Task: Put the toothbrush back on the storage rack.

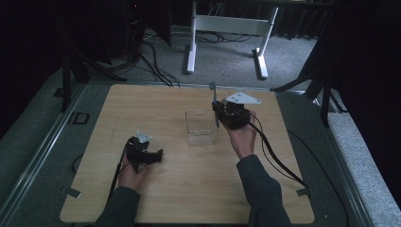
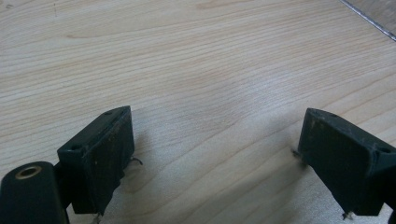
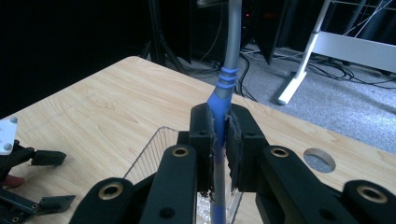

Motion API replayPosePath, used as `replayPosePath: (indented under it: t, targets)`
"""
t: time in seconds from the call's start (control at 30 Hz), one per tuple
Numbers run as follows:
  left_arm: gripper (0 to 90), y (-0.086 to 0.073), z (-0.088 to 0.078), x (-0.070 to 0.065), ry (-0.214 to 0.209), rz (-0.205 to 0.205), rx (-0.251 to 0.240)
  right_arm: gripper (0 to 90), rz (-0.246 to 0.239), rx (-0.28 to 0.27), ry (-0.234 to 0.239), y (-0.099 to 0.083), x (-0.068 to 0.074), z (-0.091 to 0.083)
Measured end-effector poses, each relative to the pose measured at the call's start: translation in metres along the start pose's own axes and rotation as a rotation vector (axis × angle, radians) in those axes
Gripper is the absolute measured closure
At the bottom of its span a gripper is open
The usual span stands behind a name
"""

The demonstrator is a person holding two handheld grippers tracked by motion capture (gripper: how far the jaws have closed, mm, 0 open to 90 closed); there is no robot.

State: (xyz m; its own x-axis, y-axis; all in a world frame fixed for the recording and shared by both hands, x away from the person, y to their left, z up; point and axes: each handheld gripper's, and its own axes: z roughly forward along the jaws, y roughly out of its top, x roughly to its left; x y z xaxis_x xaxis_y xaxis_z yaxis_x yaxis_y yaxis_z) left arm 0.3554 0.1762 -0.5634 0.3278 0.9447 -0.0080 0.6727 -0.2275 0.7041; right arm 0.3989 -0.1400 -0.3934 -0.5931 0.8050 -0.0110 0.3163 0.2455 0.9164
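The toothbrush point(image 3: 223, 93), light, stiff and probably a bit slick, is being pinched upright at its blue grip by the right tongs point(image 3: 219, 140) over the clear plastic box point(image 1: 201, 124), while the left tongs point(image 2: 215, 154) are being held wide and empty over the counter point(image 2: 196, 56).

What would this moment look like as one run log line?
right hand-held gripper: shut on toothbrush, upright above clear container | left hand-held gripper: open, nothing between jaws, low over wooden table
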Motion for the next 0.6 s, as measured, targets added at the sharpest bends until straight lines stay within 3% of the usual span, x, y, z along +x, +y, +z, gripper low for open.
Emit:
replayPosePath:
  t: [0.17,0.6]
  targets:
    - [10.8,0.000,0.000,0.000,0.000,-0.002,-0.001,81.1,0.003,-0.001,0.005,0.000,0.000,0.002]
    - [10.9,0.000,0.000,-0.001,0.000,-0.002,0.000,81.1,-0.049,0.002,0.011,0.006,0.010,0.011]
